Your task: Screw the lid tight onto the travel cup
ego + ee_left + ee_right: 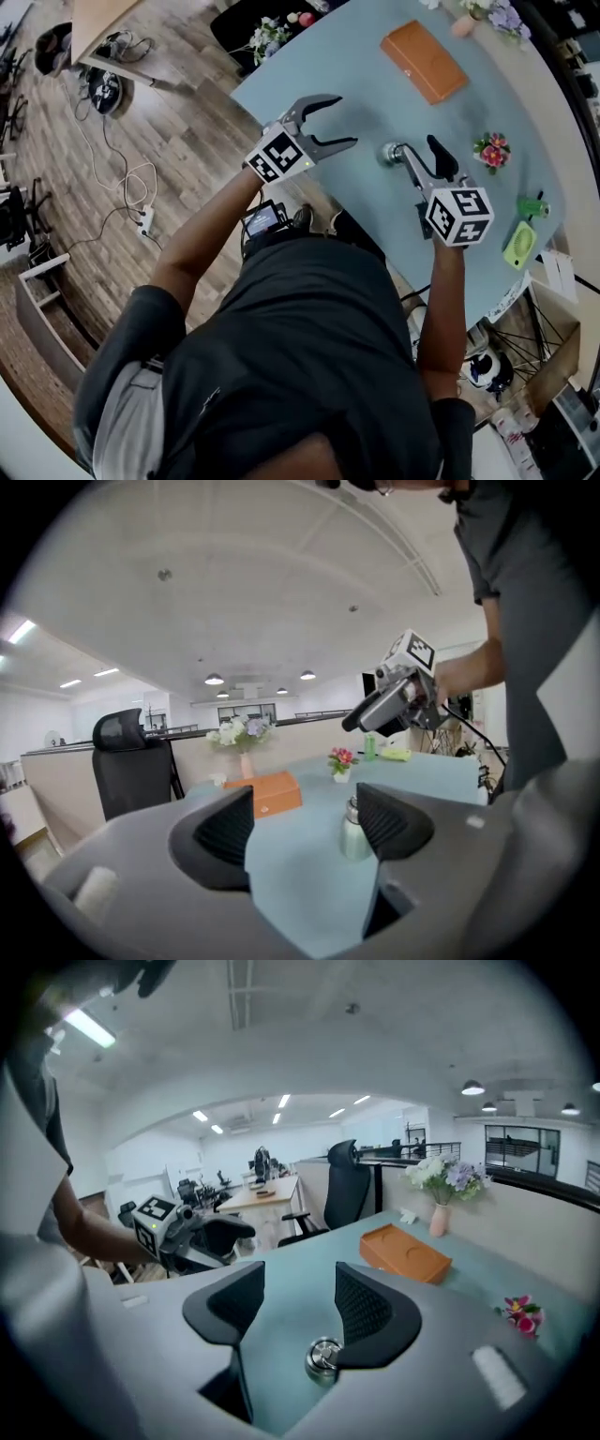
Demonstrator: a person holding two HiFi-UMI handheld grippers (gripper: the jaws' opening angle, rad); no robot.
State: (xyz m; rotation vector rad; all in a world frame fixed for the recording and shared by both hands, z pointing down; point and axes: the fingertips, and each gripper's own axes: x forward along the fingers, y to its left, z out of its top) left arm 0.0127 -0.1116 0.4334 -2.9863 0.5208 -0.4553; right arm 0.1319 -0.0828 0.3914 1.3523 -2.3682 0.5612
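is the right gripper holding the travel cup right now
No, the right gripper has its jaws apart with nothing between them, and the travel cup stands on the table beyond them.

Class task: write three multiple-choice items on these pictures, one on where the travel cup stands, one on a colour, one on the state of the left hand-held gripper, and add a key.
1. Where does the travel cup stand? A on the floor; B on the blue table; C on a chair.
2. What colour is the flat box? A orange; B green; C black.
3. How is the left hand-held gripper? A shut on the cup; B shut on a lid; C open, empty.
Key: B, the cup stands upright on the tabletop; A, the box shows orange in every view; C, its jaws stand apart and press on nothing.
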